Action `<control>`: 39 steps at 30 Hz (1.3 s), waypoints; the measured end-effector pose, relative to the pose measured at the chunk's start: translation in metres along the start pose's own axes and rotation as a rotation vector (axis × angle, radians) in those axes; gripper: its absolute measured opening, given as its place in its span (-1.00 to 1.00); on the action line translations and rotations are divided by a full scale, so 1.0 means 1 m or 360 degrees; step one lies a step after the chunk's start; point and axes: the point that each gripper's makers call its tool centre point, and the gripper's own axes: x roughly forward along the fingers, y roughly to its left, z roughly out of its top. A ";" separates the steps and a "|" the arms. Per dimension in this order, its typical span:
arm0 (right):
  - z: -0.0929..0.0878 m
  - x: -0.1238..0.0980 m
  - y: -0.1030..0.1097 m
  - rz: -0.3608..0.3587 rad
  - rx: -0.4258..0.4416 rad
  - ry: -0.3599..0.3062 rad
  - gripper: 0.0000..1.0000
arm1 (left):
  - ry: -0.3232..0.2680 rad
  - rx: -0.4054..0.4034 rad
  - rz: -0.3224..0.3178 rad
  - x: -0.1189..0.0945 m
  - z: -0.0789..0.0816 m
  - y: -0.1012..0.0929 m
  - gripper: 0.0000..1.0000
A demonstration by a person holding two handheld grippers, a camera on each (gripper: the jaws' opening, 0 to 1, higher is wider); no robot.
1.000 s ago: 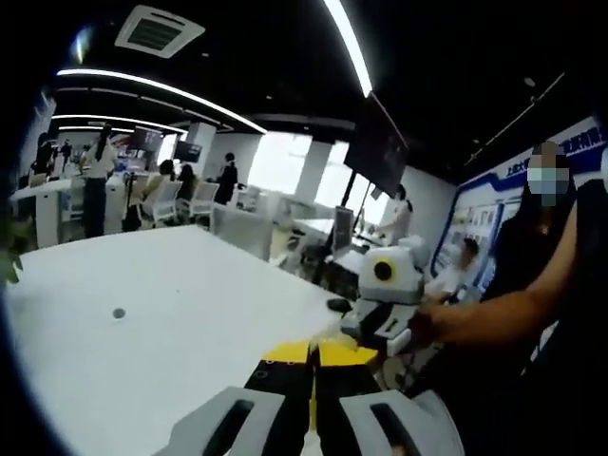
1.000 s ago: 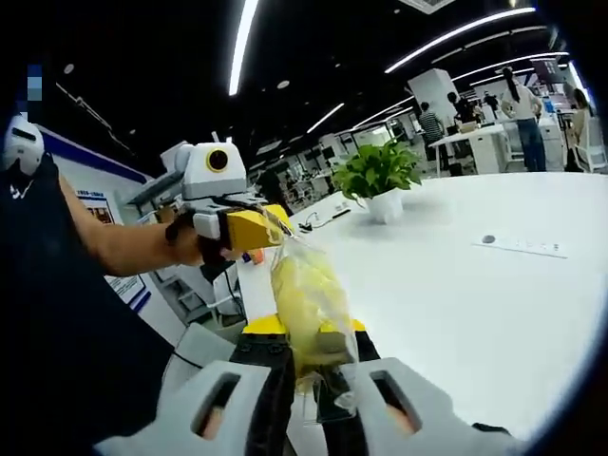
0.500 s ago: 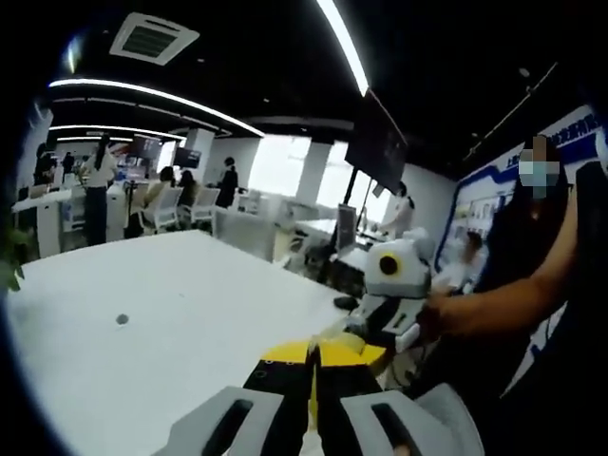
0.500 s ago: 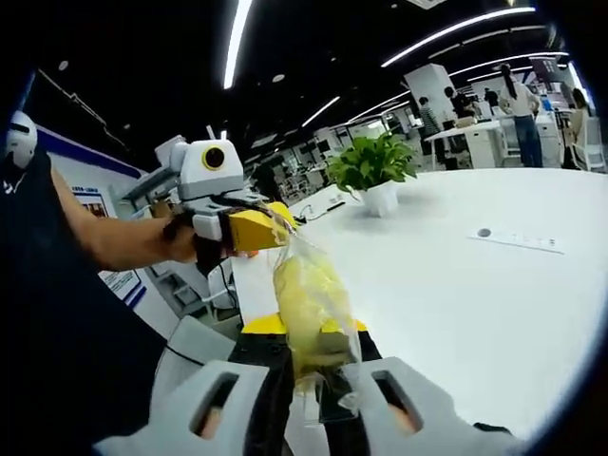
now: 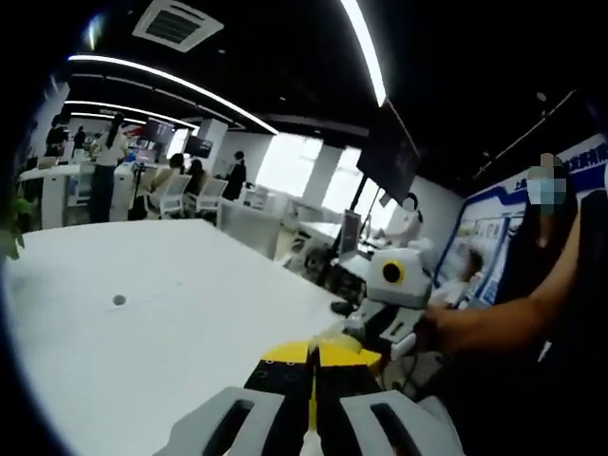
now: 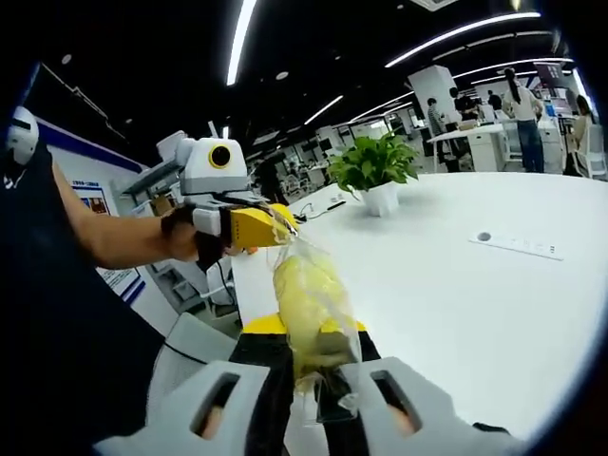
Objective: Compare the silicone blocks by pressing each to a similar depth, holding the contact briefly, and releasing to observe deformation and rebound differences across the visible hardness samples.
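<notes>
Office space with ceiling light strips and distant people fills the upper halves of both views; a broad white worktop runs across the lower right of the right gripper view and the lower left of the left gripper view. A potted plant stands on it, upper centre of the right gripper view.

At the bottom centre of that view the right tool is pinching the lower end of a clear bag holding something pale yellow, which I take for the silicone samples. The left tool, centre left there, is clamped on the bag's top, held by a hand. In its own view the left tool has its jaws pressed together.

Judging by this, no pressing has begun: the step in hand looks like getting the samples out. Next would call for opening the bag and laying the blocks on the worktop
</notes>
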 end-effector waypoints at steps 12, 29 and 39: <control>-0.004 -0.005 -0.002 -0.0058 -0.0104 -0.0075 -0.80 | -0.0012 0.0057 -0.0071 0.003 -0.002 -0.007 -1.00; -0.001 -0.015 0.000 -0.0064 -0.0193 -0.0152 -0.87 | -0.0033 0.0142 -0.0152 0.005 0.002 -0.024 -1.00; 0.012 -0.018 -0.001 -0.0156 -0.0307 -0.0269 -0.70 | -0.0079 0.0145 -0.0137 0.006 0.017 -0.030 -1.00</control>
